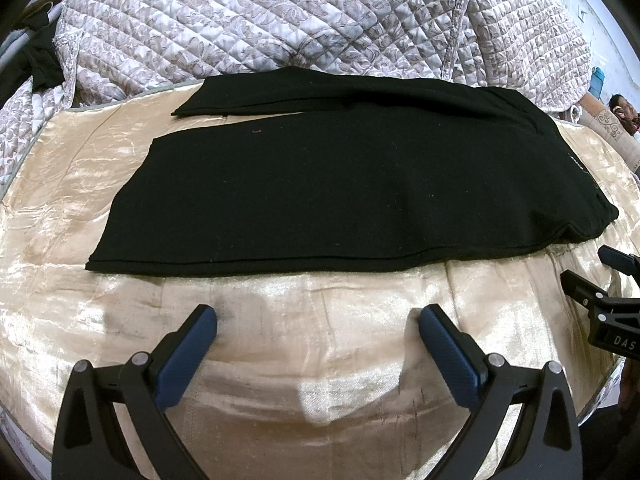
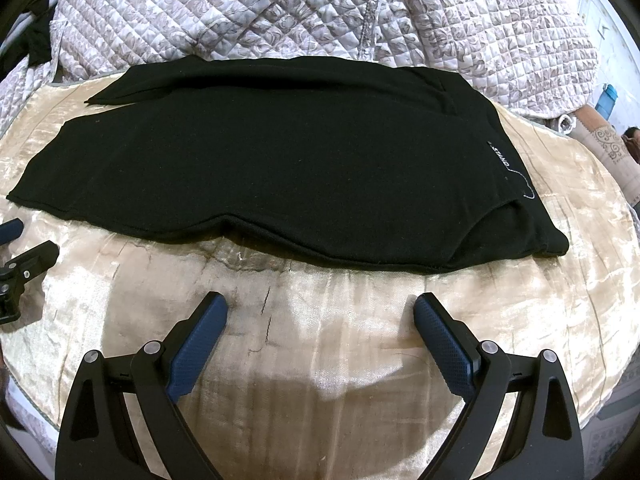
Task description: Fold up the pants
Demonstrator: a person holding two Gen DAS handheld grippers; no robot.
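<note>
Black pants (image 1: 340,184) lie flat on the gold sheet (image 1: 280,360), spread left-right, legs toward the left, waist at right with a small white label (image 2: 498,158). Far leg (image 1: 320,96) angles away from the near one, thin gap between them at the left. Quilt (image 1: 280,20) heaped behind, touching the far edge.

Left gripper (image 1: 316,332) has its jaws wide apart, empty, over bare sheet just short of the near hem edge. Right gripper (image 2: 320,320) likewise spread, empty, near the waist half; a ripple in the near edge (image 2: 232,220) sits ahead of it.

Looks like no fold started yet; likely first step is a lengthwise fold, leg over leg. To do it well: pinch the near edge at both ends, left at cuff, right at waist corner, catching every layer. Lift together, carry evenly to the far leg, keep tension so the ripple flattens.
</note>
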